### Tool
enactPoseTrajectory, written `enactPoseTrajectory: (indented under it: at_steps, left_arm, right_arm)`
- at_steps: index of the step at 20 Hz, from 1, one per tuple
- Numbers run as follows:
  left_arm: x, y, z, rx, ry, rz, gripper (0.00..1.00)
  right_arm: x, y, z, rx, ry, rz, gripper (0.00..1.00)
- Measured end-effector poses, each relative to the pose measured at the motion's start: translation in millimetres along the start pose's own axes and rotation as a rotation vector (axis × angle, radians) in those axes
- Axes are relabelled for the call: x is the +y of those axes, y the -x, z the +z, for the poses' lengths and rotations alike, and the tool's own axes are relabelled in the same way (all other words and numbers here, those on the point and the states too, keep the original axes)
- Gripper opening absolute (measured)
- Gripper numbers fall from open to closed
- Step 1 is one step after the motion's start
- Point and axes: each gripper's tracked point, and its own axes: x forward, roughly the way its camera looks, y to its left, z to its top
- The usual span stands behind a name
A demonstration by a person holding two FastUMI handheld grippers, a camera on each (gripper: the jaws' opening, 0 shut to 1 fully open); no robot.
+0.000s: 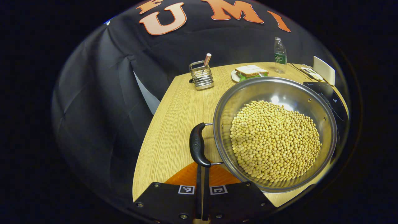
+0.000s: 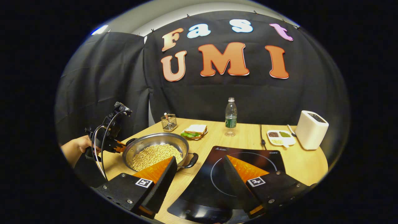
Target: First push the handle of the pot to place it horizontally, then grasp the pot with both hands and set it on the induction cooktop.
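Left tool [image 1: 202,174] down at the near handle [image 1: 197,145] of the pot [image 1: 275,133], fingers drawn almost together just under the handle's lower end — touching it, perhaps, but no firm pinch to be seen, so cannot tell whether anything is really held. Pot sitting on the desk [image 1: 174,124], heaped with soybeans [image 1: 275,140], its far rim close beside the induction cooktop [image 2: 248,168]. From the right gripper view: left tool [image 2: 119,146] at the pot's [image 2: 155,149] far-side handle, a hand [image 2: 81,143] behind it; other handle [image 2: 190,161] pointing toward the cooktop, nothing gripping it. Right tool [image 2: 199,177] spread wide, empty, hovering low above the cooktop's front edge.

Looks like the grasp-with-both stage, handles roughly level. Best now: seat the left fingers squarely around the handle's middle, not its tip. Bring the right tool across to the free handle, straddle it fully, close firmly. Lift both sides together and keep the rim flat — loaded pot, loose beans, any tilt and out they roll. Short carry, then down centred on the cooktop ring.
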Motion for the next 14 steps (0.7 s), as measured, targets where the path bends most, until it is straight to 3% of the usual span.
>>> enactPoseTrajectory:
  at_steps: [8,14]
  left_arm:
    - [14.6,-19.6,24.5,-0.097,0.007,0.031,0.03]
    - [22.1,-0.5,31.3,-0.145,0.054,-0.007,0.05]
  right_arm:
    - [29.0,-42.0,-31.5,0.169,-0.134,0.014,0.95]
    - [38.9,-69.8,-43.5,0.255,-0.226,-0.002,0.95]
